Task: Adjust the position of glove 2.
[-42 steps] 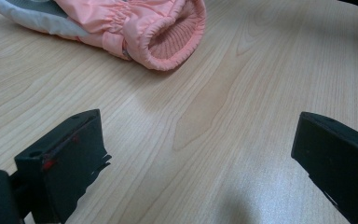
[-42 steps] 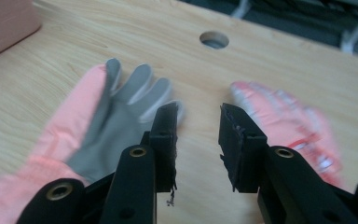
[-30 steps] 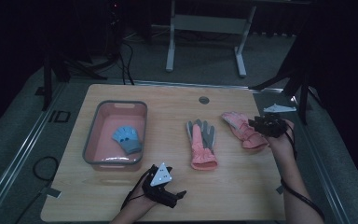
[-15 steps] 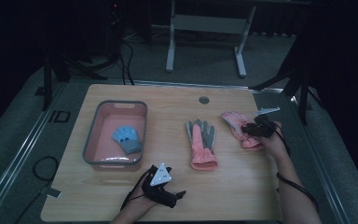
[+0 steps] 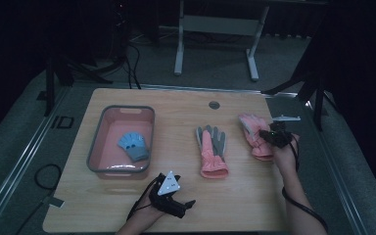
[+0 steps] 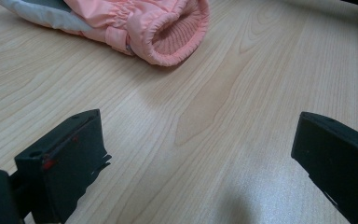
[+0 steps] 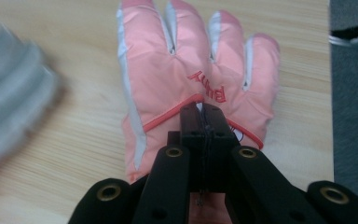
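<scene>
**Right claw pinched on pink glove, left claw wide and idle**

While the right gripper [image 5: 273,135] sits on the pink glove [image 5: 252,137] at the right of the high view, the left gripper [image 5: 174,198] rests at bottom centre on the table [image 5: 176,115]. A second pink-and-grey glove [image 5: 211,151] lies mid-frame; a blue glove [image 5: 134,146] sits in the pink bin [image 5: 97,147] at left.

Left gripper view: jaws wide apart, nothing between, bare wood below. The second glove's cuff [image 6: 168,37] is at the top, well clear of the jaws.

Right gripper view: jaws have just been closing and now meet, pinching fabric on the back of the pink glove [image 7: 191,74], centre frame, fingers pointing to the top.
</scene>
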